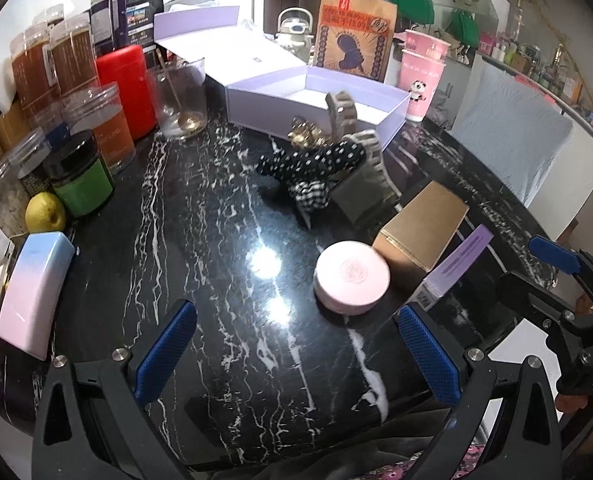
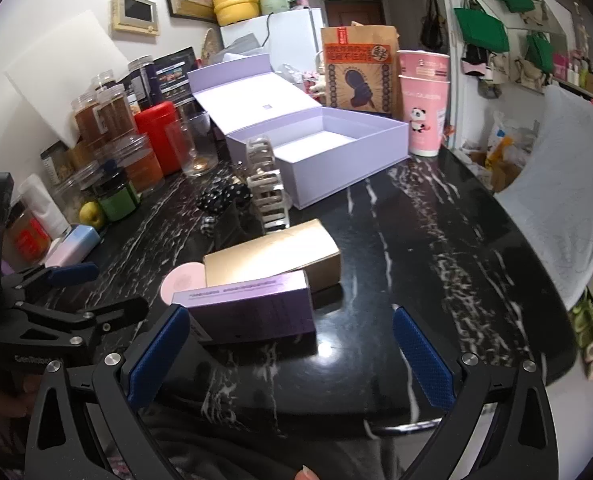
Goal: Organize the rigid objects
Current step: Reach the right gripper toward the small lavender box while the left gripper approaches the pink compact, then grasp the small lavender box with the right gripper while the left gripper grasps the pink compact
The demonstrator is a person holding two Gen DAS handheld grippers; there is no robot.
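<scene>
On the black marble counter lie a round pink compact, a gold carton and a purple carton. Behind them sit hair claw clips and polka-dot and checked scrunchies. An open lilac gift box stands empty at the back. My left gripper hovers open just short of the compact. My right gripper is open, with the purple carton close ahead of its left finger.
Jars, a red canister, a glass with a spoon, a green jar and a lemon crowd the left side. Pink cups and a brown paper bag stand behind the box. The counter edge curves at the right.
</scene>
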